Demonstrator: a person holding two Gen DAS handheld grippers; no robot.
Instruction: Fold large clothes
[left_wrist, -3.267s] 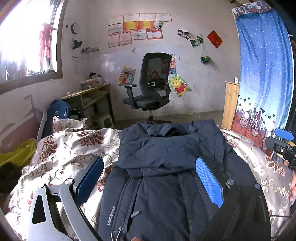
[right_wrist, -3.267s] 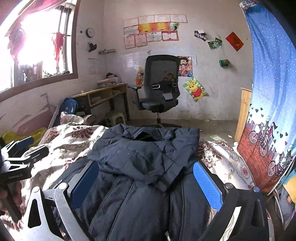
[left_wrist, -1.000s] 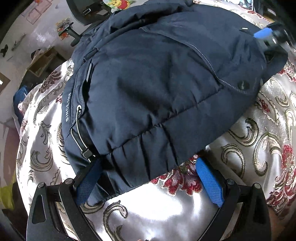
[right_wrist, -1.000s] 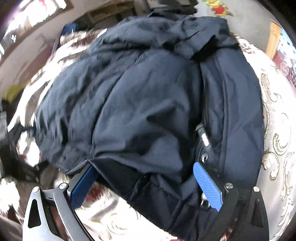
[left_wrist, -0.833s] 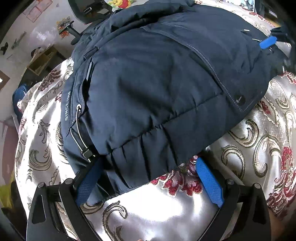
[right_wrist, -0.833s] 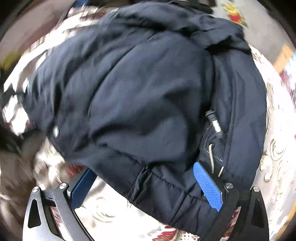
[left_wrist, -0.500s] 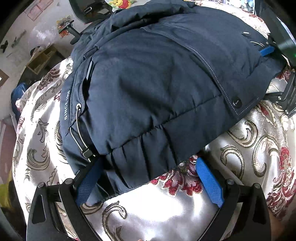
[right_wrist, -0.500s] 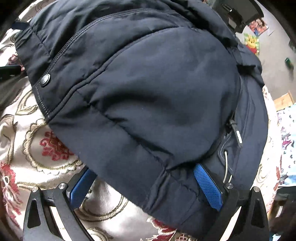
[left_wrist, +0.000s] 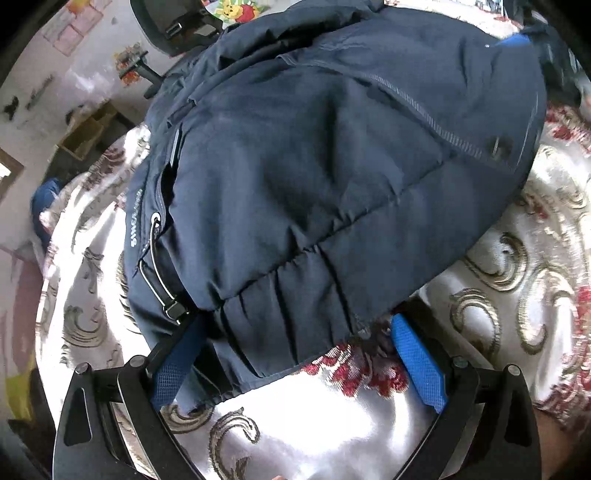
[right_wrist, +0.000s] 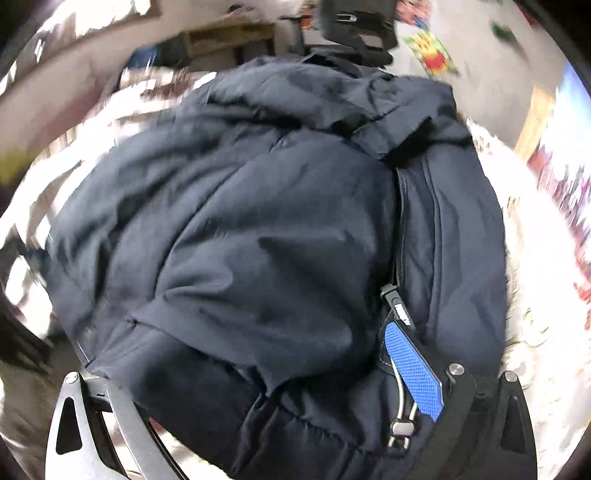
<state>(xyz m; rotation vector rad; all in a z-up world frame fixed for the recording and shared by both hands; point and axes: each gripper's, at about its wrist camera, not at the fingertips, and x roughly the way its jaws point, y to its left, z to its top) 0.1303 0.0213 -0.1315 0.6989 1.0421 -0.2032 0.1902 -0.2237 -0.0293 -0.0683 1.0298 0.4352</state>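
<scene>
A large navy padded jacket (left_wrist: 325, 177) lies bunched on a bed with a cream, gold and red floral cover (left_wrist: 517, 280). My left gripper (left_wrist: 291, 354) is open, its blue pads astride the jacket's near hem, the left pad partly under the cloth. In the right wrist view the jacket (right_wrist: 258, 240) fills the frame. My right gripper (right_wrist: 258, 369) is open at the hem by the zipper and drawcord; its left pad is hidden under cloth, its right pad (right_wrist: 413, 369) shows. The right gripper's blue tip (left_wrist: 513, 38) shows at the jacket's far right edge.
A black office chair (left_wrist: 173, 22) stands beyond the bed by a wall with posters. A wooden shelf (left_wrist: 88, 129) and a blue bag (left_wrist: 44, 199) lie to the left of the bed. The right wrist view is blurred.
Both grippers came down from a level view to the jacket's near hem. In the last half second the right gripper swung round along the hem; the left one stayed almost still.
</scene>
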